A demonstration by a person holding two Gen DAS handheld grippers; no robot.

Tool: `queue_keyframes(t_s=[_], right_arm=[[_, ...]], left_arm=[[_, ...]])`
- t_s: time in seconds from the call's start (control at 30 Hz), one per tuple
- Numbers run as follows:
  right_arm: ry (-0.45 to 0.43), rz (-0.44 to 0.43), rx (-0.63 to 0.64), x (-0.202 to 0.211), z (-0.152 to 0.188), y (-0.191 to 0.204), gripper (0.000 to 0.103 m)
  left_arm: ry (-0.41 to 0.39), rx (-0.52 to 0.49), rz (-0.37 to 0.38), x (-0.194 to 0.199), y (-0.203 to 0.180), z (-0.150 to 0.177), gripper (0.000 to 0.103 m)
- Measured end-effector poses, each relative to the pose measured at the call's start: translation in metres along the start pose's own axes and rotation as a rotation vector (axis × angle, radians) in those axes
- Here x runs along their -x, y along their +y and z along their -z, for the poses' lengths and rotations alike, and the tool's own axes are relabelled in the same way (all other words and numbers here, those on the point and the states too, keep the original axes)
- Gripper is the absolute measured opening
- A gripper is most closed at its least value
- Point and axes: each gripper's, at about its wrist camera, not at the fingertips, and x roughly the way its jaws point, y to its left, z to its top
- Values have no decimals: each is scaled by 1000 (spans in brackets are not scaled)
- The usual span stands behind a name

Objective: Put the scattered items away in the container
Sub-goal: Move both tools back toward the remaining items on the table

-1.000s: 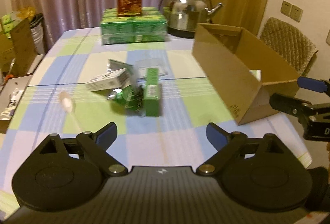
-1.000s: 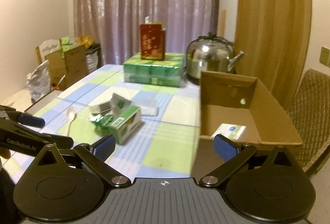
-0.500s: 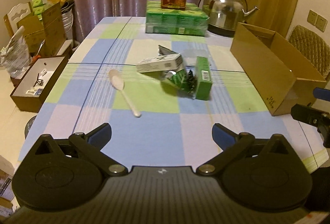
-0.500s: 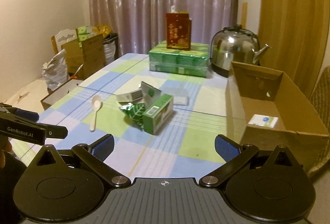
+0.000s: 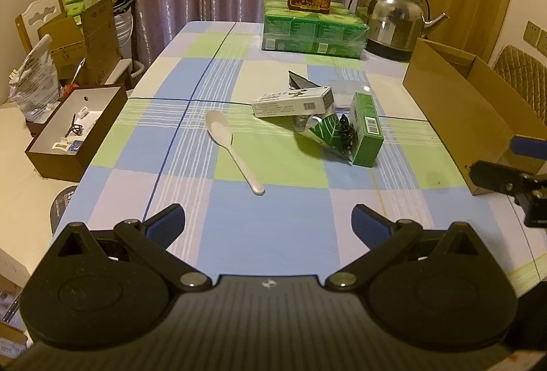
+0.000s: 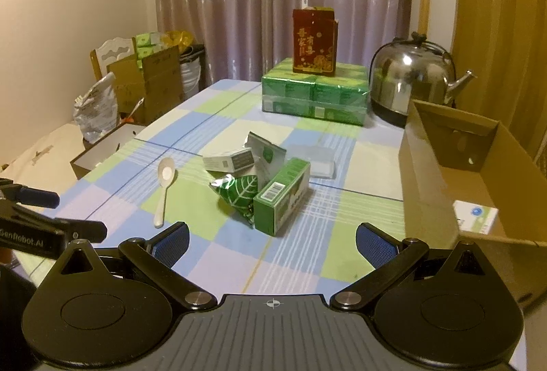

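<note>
At the bottom of the left wrist view our left gripper [image 5: 268, 220] has just been opening and now stands spread wide with nothing between its blue pads [image 5: 164, 224]; only bare checked tablecloth [image 5: 266, 234] shows in the gap. Our right gripper [image 6: 271, 239], low in its own view, is equally wide and empty.

Just beyond the left gripper, in the middle of that frame, lies the white spoon [image 5: 232, 149], handle toward us and bowl away. We judge it the natural first pick for this hand. It lies flat and thin, so we should come down low, straddle the handle crosswise and close gently so it does not skate away.

A little farther and to the right sits the heap: the green box [image 6: 282, 196] on its side, touching the crumpled leaf-print pouch [image 6: 239, 191], with the white carton [image 6: 229, 161] behind and a clear plastic lid or tray [image 6: 314, 159] beyond. Centre frame in the right wrist view, the green box seems the right hand's best target. We would grip across its narrow faces and lift straight up, since the pouch leans on it and may drag.

The cardboard container [image 6: 427, 173] stands at the right edge of both views, open at the top, with one small white box [image 6: 477, 215] already inside. Its near wall is tall, so we must carry each item clear over the rim before letting go.

Farthest off, upper centre, the wrapped green packs [image 6: 314, 94], the red box [image 6: 314, 41] and the kettle [image 6: 412, 77] look stored, not scattered; we leave them.
</note>
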Motion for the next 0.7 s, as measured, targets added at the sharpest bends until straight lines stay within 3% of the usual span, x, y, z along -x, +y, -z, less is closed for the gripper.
queue_keyframes(t_s=[0.23,0.47,0.7], right_arm=[[33,3,-40,-51,-12,-12,100],[83,-14,-80,-110,-24,-22,66],[139,-26,-112,-157,-27,-25,59]], left_arm=[[15,-20,14,-33,-2,-9,102],[3,-64,19,-69,-5,-20,101],[3,-77,43,-99,-11,-27,101]])
